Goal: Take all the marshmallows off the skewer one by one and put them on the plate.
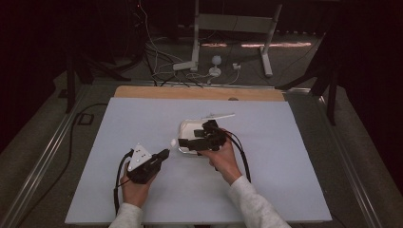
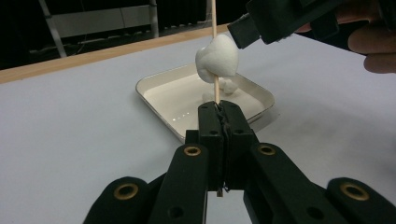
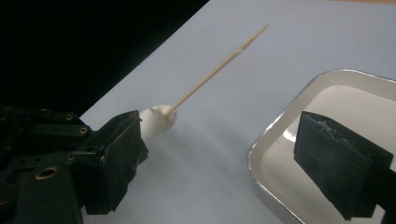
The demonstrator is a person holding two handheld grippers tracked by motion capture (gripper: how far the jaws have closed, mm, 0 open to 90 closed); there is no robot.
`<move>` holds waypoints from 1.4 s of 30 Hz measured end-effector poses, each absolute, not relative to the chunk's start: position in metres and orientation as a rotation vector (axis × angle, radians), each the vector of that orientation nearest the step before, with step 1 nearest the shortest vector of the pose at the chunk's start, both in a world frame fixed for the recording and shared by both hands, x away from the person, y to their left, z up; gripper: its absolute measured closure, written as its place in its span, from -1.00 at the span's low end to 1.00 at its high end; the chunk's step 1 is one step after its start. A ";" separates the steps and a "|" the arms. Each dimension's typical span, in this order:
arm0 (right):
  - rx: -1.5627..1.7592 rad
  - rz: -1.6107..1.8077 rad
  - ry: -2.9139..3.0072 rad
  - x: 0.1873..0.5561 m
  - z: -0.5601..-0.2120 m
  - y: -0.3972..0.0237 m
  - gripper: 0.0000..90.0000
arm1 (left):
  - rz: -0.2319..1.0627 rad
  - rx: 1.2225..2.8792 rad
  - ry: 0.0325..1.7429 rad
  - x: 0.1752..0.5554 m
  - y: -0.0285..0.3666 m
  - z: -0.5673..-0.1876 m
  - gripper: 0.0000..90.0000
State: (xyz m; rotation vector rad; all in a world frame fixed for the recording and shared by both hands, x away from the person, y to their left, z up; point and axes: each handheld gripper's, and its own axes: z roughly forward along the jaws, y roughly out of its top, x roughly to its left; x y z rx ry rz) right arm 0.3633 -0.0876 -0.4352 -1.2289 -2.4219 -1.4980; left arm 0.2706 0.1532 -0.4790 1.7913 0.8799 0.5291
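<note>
The left gripper (image 2: 219, 112) clamps a wooden skewer (image 2: 215, 88) bearing a marshmallow (image 2: 217, 60), held above the worktop (image 1: 285, 156) just beside the white tray's (image 2: 159, 95) near rim. The right gripper (image 3: 219, 154), jaws wide and empty, straddles that rim.

We read this as a lab recording bay; black curtains all round, grey carpet, loose cables (image 1: 157, 57) on the floor, a white metal stand frame (image 1: 233, 23) behind, pale mat on a wood-edged table (image 1: 199, 92).
</note>
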 end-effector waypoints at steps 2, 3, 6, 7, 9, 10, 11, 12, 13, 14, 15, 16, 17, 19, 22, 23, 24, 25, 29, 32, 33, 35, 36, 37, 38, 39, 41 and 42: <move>-1.231 -1.499 -2.419 0.362 -0.435 -0.086 -0.67 | 0.527 1.793 0.879 0.271 0.153 -0.479 0.99; -1.231 -1.498 -2.421 0.362 -0.436 -0.085 -0.67 | 0.525 1.792 0.879 0.271 0.153 -0.479 0.99; -1.227 -1.495 -2.413 0.360 -0.437 -0.082 -0.67 | 0.527 1.794 0.876 0.270 0.152 -0.479 0.99; -1.224 -1.497 -2.408 0.360 -0.437 -0.081 -0.67 | 0.527 1.794 0.875 0.270 0.152 -0.479 0.99; -1.222 -1.500 -2.401 0.359 -0.438 -0.079 -0.68 | 0.527 1.795 0.874 0.270 0.151 -0.479 0.99; -1.227 -1.499 -2.394 0.358 -0.438 -0.078 -0.68 | 0.526 1.792 0.874 0.270 0.151 -0.479 0.99; -1.222 -1.499 -2.388 0.358 -0.438 -0.078 -0.68 | 0.528 1.794 0.873 0.270 0.151 -0.479 0.99; -1.220 -1.498 -2.384 0.358 -0.438 -0.077 -0.68 | 0.527 1.793 0.873 0.270 0.151 -0.479 0.99; -1.220 -1.498 -2.380 0.358 -0.438 -0.077 -0.68 | 0.529 1.795 0.871 0.270 0.151 -0.479 0.99; -1.220 -1.499 -2.373 0.357 -0.438 -0.076 -0.68 | 0.528 1.795 0.870 0.270 0.150 -0.478 0.99; -1.219 -1.500 -2.360 0.357 -0.438 -0.075 -0.67 | 0.529 1.794 0.869 0.270 0.150 -0.478 0.99; -1.218 -1.500 -2.349 0.357 -0.439 -0.075 -0.67 | 0.530 1.796 0.868 0.270 0.150 -0.478 0.99; -1.207 -1.493 -2.338 0.357 -0.439 -0.073 -0.63 | 0.530 1.797 0.866 0.270 0.150 -0.478 0.99; -1.200 -1.491 -2.332 0.357 -0.439 -0.072 -0.58 | 0.530 1.796 0.864 0.270 0.150 -0.478 0.99; -1.158 -1.470 -2.333 0.355 -0.441 -0.069 -0.23 | 0.529 1.789 0.862 0.269 0.149 -0.477 0.99; -1.149 -1.454 -2.336 0.354 -0.442 -0.067 0.00 | 0.528 1.787 0.862 0.269 0.149 -0.477 0.99; -1.149 -1.454 -2.336 0.354 -0.442 -0.067 0.00 | 0.528 1.786 0.860 0.269 0.150 -0.477 0.99; -1.149 -1.447 -2.327 0.354 -0.443 -0.067 0.12 | 0.528 1.785 0.861 0.269 0.150 -0.477 0.99; -1.139 -1.444 -2.279 0.357 -0.444 -0.071 0.43 | 0.529 1.784 0.862 0.269 0.150 -0.477 0.99; -1.127 -1.451 -2.279 0.357 -0.444 -0.073 0.51 | 0.530 1.783 0.863 0.269 0.151 -0.477 0.99; -1.122 -1.449 -2.277 0.357 -0.443 -0.074 0.53 | 0.531 1.781 0.864 0.269 0.151 -0.476 0.99; -1.109 -1.449 -2.266 0.357 -0.444 -0.075 0.55 | 0.522 1.774 0.861 0.269 0.151 -0.476 0.99; -1.105 -1.444 -2.260 0.357 -0.444 -0.075 0.51 | 0.520 1.768 0.857 0.269 0.151 -0.476 0.99; -1.098 -1.442 -2.258 0.356 -0.445 -0.074 0.43 | 0.518 1.766 0.853 0.269 0.151 -0.476 0.99; -1.094 -1.434 -2.252 0.356 -0.446 -0.073 0.38 | 0.515 1.764 0.849 0.268 0.150 -0.475 0.99; -1.092 -1.435 -2.246 0.356 -0.446 -0.072 0.39 | 0.524 1.769 0.849 0.268 0.149 -0.475 0.99; -1.097 -1.445 -2.238 0.356 -0.447 -0.071 0.48 | 0.516 1.763 0.846 0.268 0.150 -0.475 0.99; -1.105 -1.450 -2.218 0.356 -0.448 -0.071 0.51 | 0.516 1.758 0.846 0.268 0.151 -0.475 1.00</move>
